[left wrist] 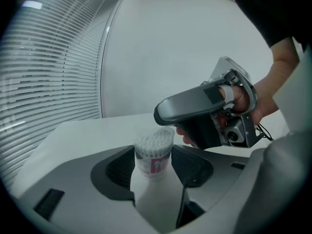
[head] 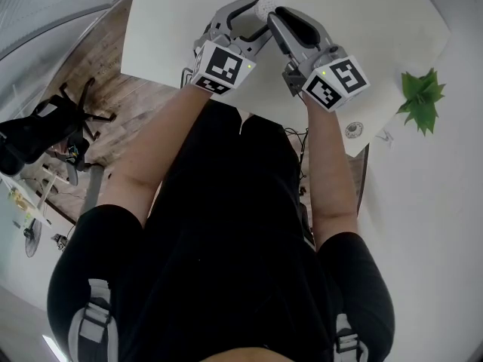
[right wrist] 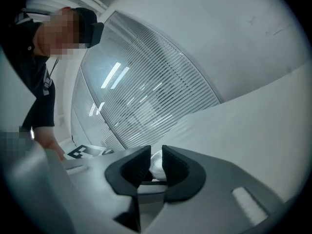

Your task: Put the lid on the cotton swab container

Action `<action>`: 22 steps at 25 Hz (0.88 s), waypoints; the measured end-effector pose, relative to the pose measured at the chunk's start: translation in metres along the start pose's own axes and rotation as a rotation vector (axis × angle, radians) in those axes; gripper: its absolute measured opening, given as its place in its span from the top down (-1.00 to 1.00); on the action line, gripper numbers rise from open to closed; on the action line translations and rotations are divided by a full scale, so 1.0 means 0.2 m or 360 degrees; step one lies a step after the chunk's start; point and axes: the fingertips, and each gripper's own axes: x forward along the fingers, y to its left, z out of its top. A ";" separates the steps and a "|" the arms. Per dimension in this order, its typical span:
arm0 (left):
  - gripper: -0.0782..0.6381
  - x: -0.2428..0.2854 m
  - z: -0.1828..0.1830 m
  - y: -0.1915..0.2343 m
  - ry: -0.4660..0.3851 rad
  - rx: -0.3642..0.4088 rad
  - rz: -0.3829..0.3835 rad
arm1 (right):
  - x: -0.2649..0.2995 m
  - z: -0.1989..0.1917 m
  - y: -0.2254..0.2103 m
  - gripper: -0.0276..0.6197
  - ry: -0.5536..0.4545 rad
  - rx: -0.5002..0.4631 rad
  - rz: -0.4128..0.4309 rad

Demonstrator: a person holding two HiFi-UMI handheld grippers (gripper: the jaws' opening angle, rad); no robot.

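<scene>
- You stand over a white table [head: 189, 21], holding 2 grippers close together above it, near its middle
- Your left gripper [head: 256, 19] has its jaws spread wide, 1 pad on each side of the swab container [left wrist: 153, 155], and both pads press on its wall
- The container is a small clear tub, upright, packed with white swab heads, with a pink and white label on its front
- From your head view the container [head: 262, 9] shows as a white dotted disc between the left jaws, over the table; whether its base rests on the table I cannot tell
- Your right gripper [head: 276, 17] comes in from the right, and its tip is just beside the container's top
- In the left gripper view the right gripper [left wrist: 161, 116] shows side-on, its dark tip right at the container's rim, with your hand [left wrist: 263, 101] wrapped round its handle
- In the right gripper view your right gripper [right wrist: 156, 167] has its jaws nearly together, leaving only a narrow gap
- A small pale, glossy piece, which looks to be the lid [right wrist: 157, 164], fills that gap, and both pads touch it
- Whether the lid already touches the container no view shows clearly
- Slatted blinds [right wrist: 161, 91] run behind the table
- A green plant [head: 419, 100] sits right of the table's edge, and a black chair [head: 45, 127] stands on the wood floor to your left
</scene>
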 end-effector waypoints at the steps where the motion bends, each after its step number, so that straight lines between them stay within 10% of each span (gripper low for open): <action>1: 0.12 0.00 0.00 0.00 0.0000 0.0001 -0.0003 | 0.00 0.00 -0.01 0.68 0.0000 -0.0002 -0.0012; 15: 0.12 0.01 0.00 0.00 -0.0001 0.0003 -0.0043 | 0.09 -0.05 0.01 0.68 0.0253 -0.0599 -0.0234; 22: 0.12 0.01 -0.01 0.00 0.0007 0.0001 -0.0071 | 0.08 -0.06 0.01 0.67 0.0252 -0.0568 -0.0237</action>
